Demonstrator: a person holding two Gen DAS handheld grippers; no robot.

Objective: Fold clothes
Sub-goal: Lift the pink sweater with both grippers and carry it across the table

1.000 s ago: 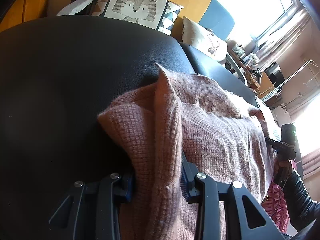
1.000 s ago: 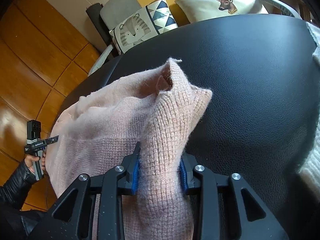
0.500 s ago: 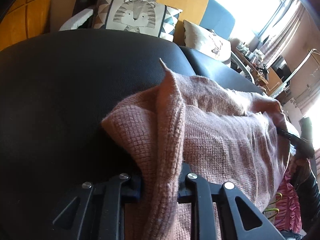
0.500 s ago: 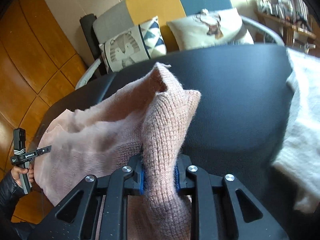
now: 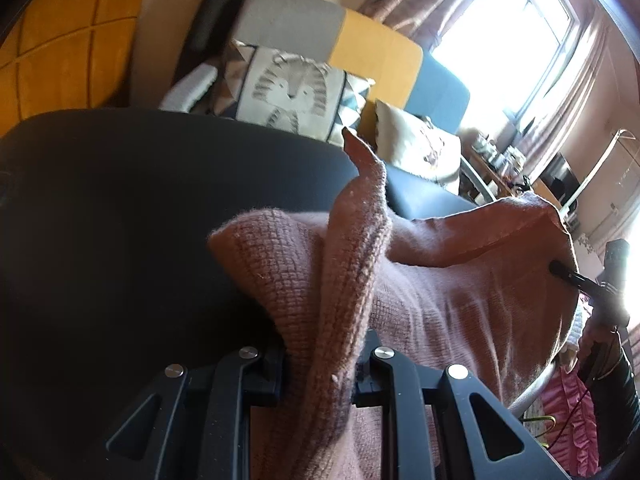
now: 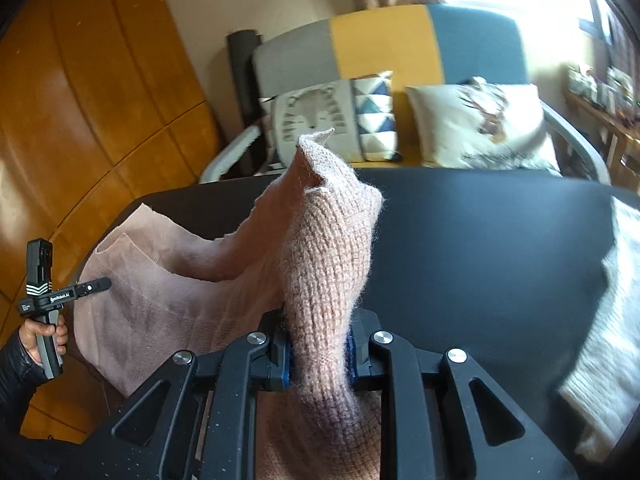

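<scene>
Blown-out window (image 5: 516,36) glare, dim foreground, motion blur, fisheye-warped dark edges.

Each black plastic two-finger left claw (image 5: 318,376) and right claw (image 6: 319,356) has angular linkage arms with triangular cut-outs and round silver screws at the pivots. The right claw has blue finger pads (image 6: 285,360). Seen from the side, the left claw has a grey handle and white chevron markings; the black shiny jacket sleeve (image 6: 16,364) covers the wrist.

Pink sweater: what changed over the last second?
Both grippers, left and right, lifted the pink knit sweater off the black table; its held edge now hangs raised between them. Both grips stayed clamped; the white garment stayed at the right.
</scene>
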